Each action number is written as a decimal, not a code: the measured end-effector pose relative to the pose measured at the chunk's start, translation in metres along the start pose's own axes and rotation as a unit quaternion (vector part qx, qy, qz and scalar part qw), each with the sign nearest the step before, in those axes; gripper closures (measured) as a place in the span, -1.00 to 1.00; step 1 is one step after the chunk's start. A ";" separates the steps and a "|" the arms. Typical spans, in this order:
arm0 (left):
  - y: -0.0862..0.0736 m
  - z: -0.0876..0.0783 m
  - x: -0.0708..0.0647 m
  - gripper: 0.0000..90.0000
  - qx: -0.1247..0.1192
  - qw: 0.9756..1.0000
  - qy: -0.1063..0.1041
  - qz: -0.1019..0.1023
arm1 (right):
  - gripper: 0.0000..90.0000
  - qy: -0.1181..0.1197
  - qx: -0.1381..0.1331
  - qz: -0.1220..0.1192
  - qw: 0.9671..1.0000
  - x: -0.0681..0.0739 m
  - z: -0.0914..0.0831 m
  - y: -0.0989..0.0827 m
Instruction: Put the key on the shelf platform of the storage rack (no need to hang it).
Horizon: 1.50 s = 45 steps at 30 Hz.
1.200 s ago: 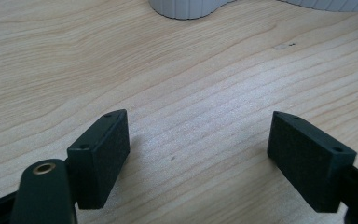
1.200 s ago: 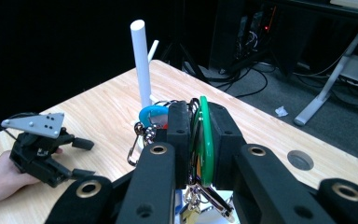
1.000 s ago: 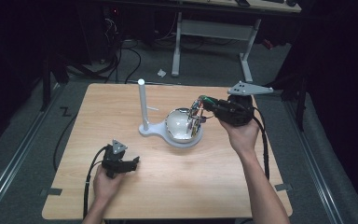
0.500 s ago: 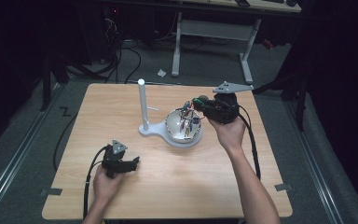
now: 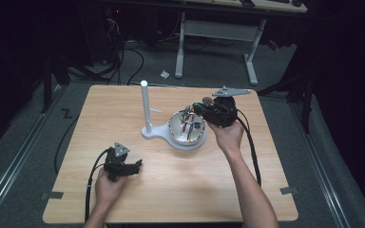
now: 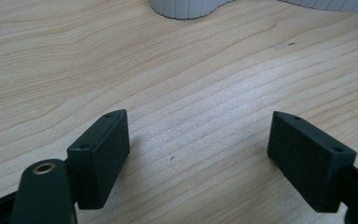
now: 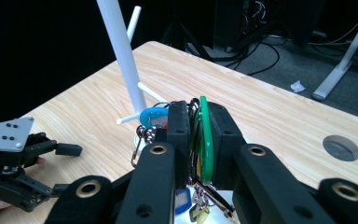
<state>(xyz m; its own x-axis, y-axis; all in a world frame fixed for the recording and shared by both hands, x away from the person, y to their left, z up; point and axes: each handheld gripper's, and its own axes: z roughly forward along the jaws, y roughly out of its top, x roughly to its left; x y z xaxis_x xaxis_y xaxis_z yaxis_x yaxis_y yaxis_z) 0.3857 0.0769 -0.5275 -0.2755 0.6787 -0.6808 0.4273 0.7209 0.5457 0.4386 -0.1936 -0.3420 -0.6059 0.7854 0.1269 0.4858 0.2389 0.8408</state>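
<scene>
- My right gripper [image 7: 198,140] pinches a bunch of key tags [image 7: 204,135], green tag between the pads, over the bowl [image 5: 178,135] beside the white stand [image 5: 145,107].
- My left gripper [image 6: 198,154] rests spread on the table [image 6: 191,70], nothing between its jaws.

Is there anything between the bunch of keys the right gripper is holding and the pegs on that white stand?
Nothing visible blocks it. The right gripper is shut on the key bunch over the bowl; in the right gripper view the white stand rises just beyond, its pegs bare. The left gripper rests apart, nearer the person.
</scene>
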 end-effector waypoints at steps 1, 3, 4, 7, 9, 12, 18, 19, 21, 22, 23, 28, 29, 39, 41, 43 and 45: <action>0.000 0.000 0.000 -0.53 0.000 1.000 0.000 0.000 | 0.81 -0.001 0.001 0.001 1.000 0.000 0.001 -0.001; 0.000 0.000 0.000 -0.53 0.000 1.000 0.000 0.000 | 0.81 0.000 0.005 0.005 1.000 -0.001 0.005 -0.003; 0.000 0.000 0.000 -0.53 0.000 1.000 0.000 0.000 | 0.81 0.000 0.009 0.008 1.000 -0.001 0.007 -0.004; 0.000 0.000 0.000 -0.53 0.000 1.000 0.000 0.000 | 0.81 -0.005 0.014 0.008 1.000 -0.004 0.012 -0.007; 0.000 0.000 0.000 -0.53 0.000 1.000 0.000 0.000 | 0.81 -0.005 0.015 0.011 1.000 -0.005 0.014 -0.008; 0.000 0.000 0.000 -0.53 0.000 1.000 0.000 0.001 | 0.81 -0.010 0.019 0.012 1.000 -0.006 0.018 -0.011; 0.000 0.000 0.000 -0.53 0.000 1.000 0.000 0.000 | 0.81 -0.013 0.030 0.020 0.999 -0.009 0.027 -0.017; 0.000 0.000 0.000 -0.53 0.000 1.000 0.000 0.000 | 0.81 -0.014 0.029 0.021 0.999 -0.009 0.027 -0.018; 0.000 0.000 0.000 -0.53 0.000 1.000 -0.001 0.001 | 0.80 -0.014 0.031 0.025 0.999 -0.010 0.029 -0.020; 0.000 0.000 0.000 -0.53 0.000 1.000 0.000 0.000 | 0.80 -0.015 0.031 0.025 0.999 -0.010 0.030 -0.021; 0.000 0.000 0.000 -0.53 0.000 1.000 -0.001 0.001 | 0.81 -0.016 0.033 0.028 0.999 -0.010 0.031 -0.022; 0.000 0.000 0.000 -0.53 0.000 1.000 -0.001 0.000 | 0.80 -0.017 0.041 0.022 0.999 -0.010 0.038 -0.025; 0.000 0.000 0.000 -0.53 0.000 1.000 -0.001 0.001 | 0.80 -0.017 0.040 0.024 0.999 -0.010 0.039 -0.025; 0.000 0.000 0.000 -0.53 0.000 1.000 0.000 -0.001 | 0.80 -0.013 0.057 0.041 0.997 -0.014 0.050 -0.040; 0.000 0.000 0.000 -0.53 0.000 1.000 0.000 -0.002 | 0.80 -0.010 0.057 0.044 0.997 -0.014 0.051 -0.042; 0.000 0.000 0.000 -0.53 0.000 1.000 -0.001 -0.001 | 0.80 -0.009 0.059 0.042 0.997 -0.013 0.053 -0.043; 0.000 0.000 0.000 -0.53 0.000 1.000 -0.001 -0.001 | 0.80 -0.007 0.062 0.041 0.997 -0.012 0.056 -0.045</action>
<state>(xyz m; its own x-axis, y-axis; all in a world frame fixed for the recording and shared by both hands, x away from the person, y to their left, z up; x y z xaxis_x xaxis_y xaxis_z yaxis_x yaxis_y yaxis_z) 0.3856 0.0767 -0.5274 -0.2752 0.6772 -0.6823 0.4264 0.7221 0.5447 0.4595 -0.1821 -0.4108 -0.5517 0.8134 0.1845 0.6083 0.2410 0.7563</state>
